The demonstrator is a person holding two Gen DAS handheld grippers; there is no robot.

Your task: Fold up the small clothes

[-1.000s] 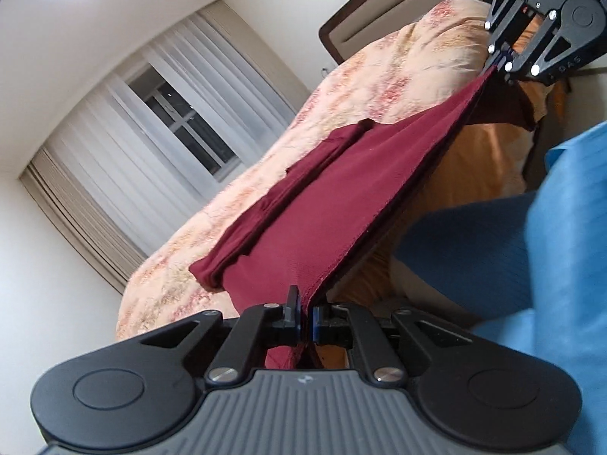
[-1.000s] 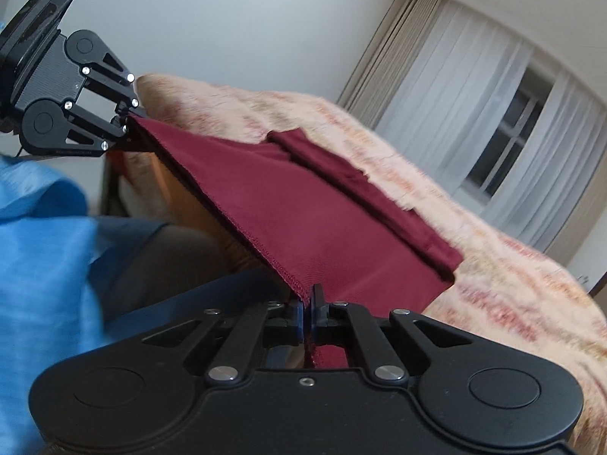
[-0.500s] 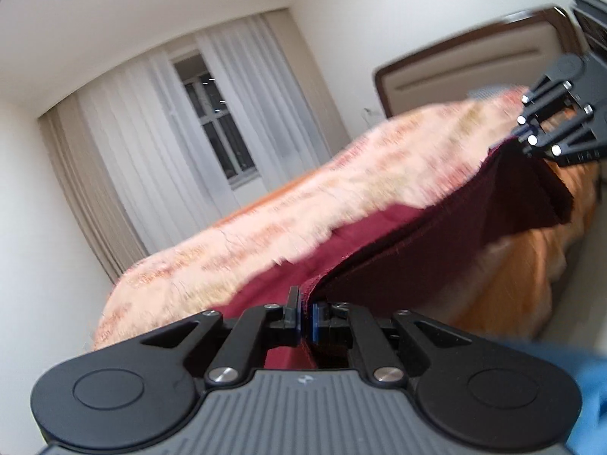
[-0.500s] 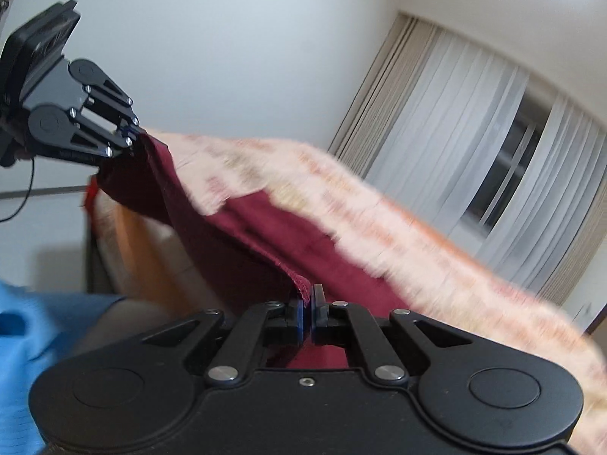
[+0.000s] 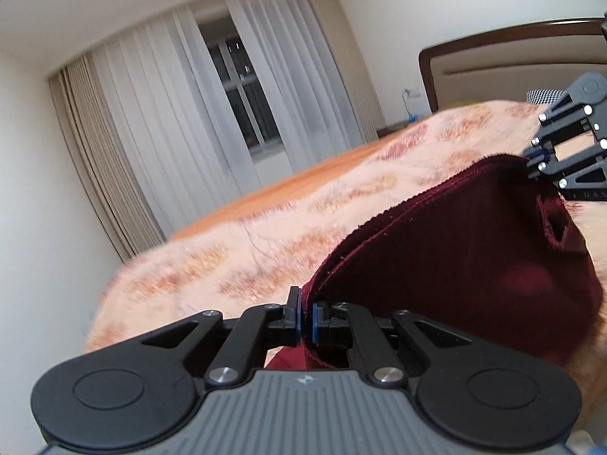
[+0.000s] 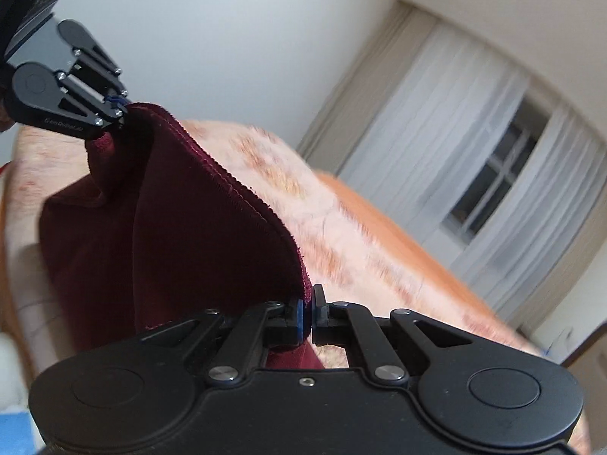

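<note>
A dark red garment (image 5: 474,250) hangs lifted over the bed, its hemmed edge stretched between my two grippers. My left gripper (image 5: 305,316) is shut on one corner of that edge at the bottom of the left wrist view. In the same view my right gripper (image 5: 533,163) pinches the other corner at the far right. From the right wrist view my right gripper (image 6: 308,313) is shut on the dark red garment (image 6: 182,235), and my left gripper (image 6: 119,108) grips it at the upper left. The cloth sags in a fold between them; its lower part is hidden.
A bed with a peach floral cover (image 5: 235,250) and an orange sheet (image 6: 409,242) lies under the garment. A brown headboard (image 5: 493,43) stands at the right. White curtains and a window (image 5: 239,87) fill the far wall. Blue cloth (image 6: 15,428) shows at the bottom left corner.
Both grippers have carried the garment's edge up and forward over the bed. The cloth lay flat and stretched before; now it hangs doubled under the held edge. The blue clothing has mostly left view.
</note>
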